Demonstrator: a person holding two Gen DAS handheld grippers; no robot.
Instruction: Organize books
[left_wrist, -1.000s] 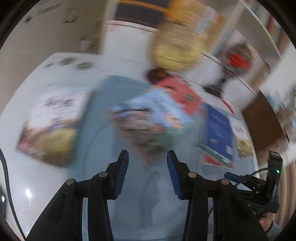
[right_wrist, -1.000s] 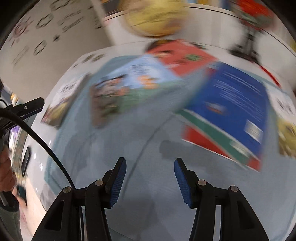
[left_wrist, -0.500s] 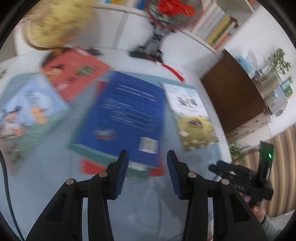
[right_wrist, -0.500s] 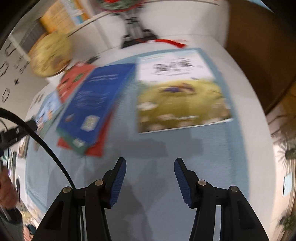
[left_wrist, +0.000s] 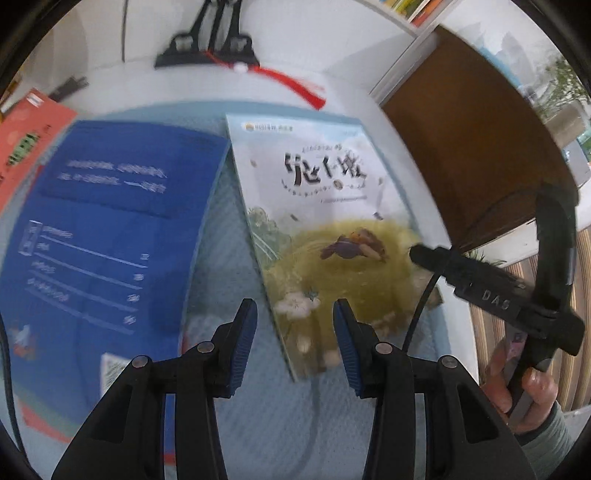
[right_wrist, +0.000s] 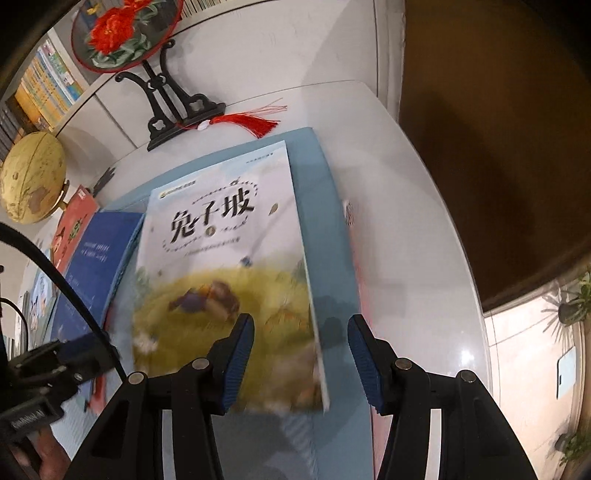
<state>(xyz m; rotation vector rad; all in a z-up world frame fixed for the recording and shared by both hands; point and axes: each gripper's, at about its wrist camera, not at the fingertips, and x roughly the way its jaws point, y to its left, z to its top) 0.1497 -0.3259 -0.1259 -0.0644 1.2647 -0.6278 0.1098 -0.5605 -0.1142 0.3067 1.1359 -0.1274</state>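
A picture book (left_wrist: 325, 229) (right_wrist: 221, 273) with a white-and-yellow cover lies flat on a light-blue mat (left_wrist: 218, 258) (right_wrist: 317, 206). To its left lies a blue book (left_wrist: 103, 229) (right_wrist: 92, 266) on top of a red one, and farther left a red-orange book (left_wrist: 26, 136) (right_wrist: 74, 221). My left gripper (left_wrist: 293, 310) hovers open over the picture book's near left edge. My right gripper (right_wrist: 301, 325) hovers open over its near right edge; it also shows at the right of the left wrist view (left_wrist: 480, 291). Nothing is between either pair of fingers.
A round flower ornament (right_wrist: 125, 33) on a black stand with a red tassel (right_wrist: 251, 122) stands behind the mat. A globe (right_wrist: 33, 177) is at the back left, a brown cabinet (left_wrist: 472, 147) past the white table's right edge. A thin book edge (right_wrist: 354, 258) lies right of the mat.
Both grippers have swept rightwards over the table, from the cartoon and blue books to the picture book, and come closer to it. The fingers of both stand as wide apart as before.
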